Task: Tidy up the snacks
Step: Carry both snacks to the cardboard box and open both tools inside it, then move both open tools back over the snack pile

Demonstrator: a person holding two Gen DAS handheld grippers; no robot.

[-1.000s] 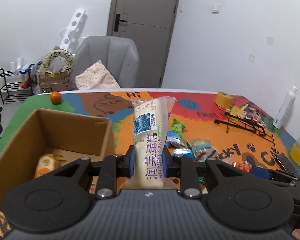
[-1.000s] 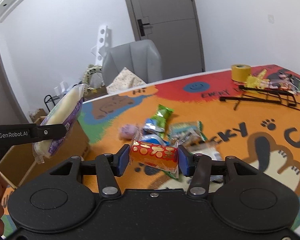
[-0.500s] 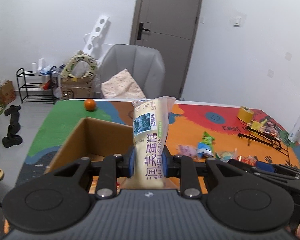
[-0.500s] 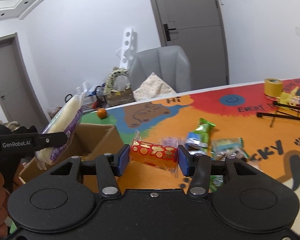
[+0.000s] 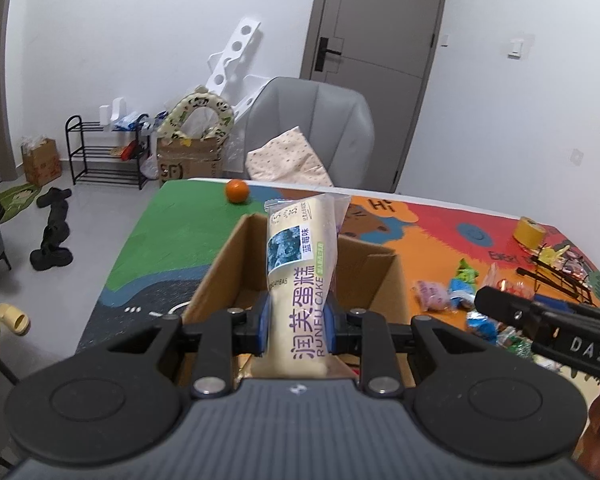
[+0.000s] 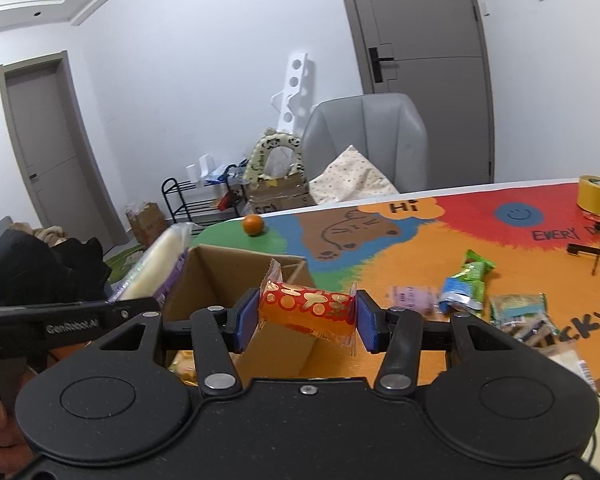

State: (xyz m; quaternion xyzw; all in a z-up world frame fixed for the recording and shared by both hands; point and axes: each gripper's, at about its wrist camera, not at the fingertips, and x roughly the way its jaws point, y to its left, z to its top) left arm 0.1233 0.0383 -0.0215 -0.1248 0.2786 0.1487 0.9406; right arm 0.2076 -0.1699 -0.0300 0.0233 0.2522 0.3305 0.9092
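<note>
Left wrist view: the left claw (image 5: 297,326) clamps a long, glossy plastic-wrapped cake roll (image 5: 300,280) printed "RUNFU CAKE", its long axis pointing forward over the open corrugated cardboard box (image 5: 380,276) on the colourful bench (image 5: 172,236).

Right wrist view: the right claw (image 6: 307,320) pinches a crinkly red-orange foil snack pack (image 6: 306,310) crosswise, above the box's near right corner.

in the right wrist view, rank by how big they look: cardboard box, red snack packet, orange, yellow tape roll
1. cardboard box
2. red snack packet, though it sits closest to the camera in the right tool, which inflates it
3. yellow tape roll
4. orange
</note>
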